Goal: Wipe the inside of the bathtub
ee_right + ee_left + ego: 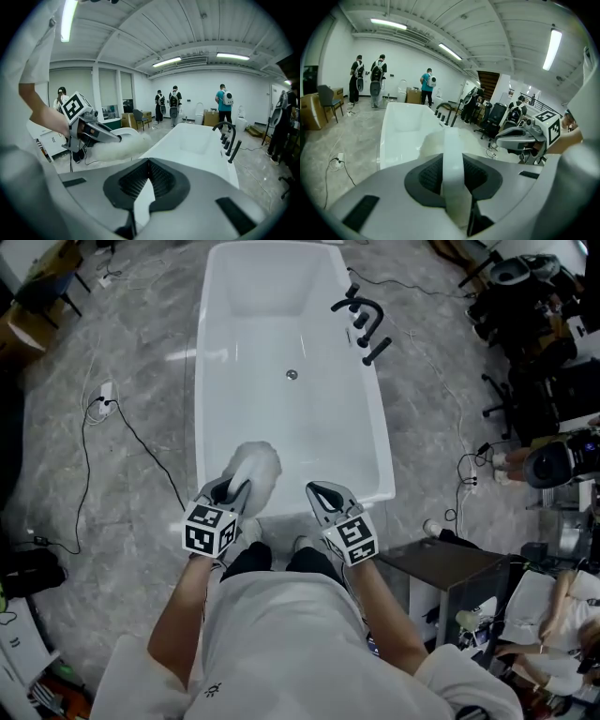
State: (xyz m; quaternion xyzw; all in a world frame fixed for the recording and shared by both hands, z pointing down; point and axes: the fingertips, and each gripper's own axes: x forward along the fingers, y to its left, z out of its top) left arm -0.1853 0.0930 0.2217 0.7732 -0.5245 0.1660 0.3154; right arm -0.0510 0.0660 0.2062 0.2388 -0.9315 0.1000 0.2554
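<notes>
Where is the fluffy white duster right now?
In the head view, the fluffy white duster is held by the left gripper over the near end of the bathtub, left of the right gripper.

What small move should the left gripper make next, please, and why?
Probably lower the left gripper forward into the tub until the duster touches the inner wall. The gripper is shut on the duster, whose fluffy head seems to hang over the near rim, not yet wiping inside.
</notes>
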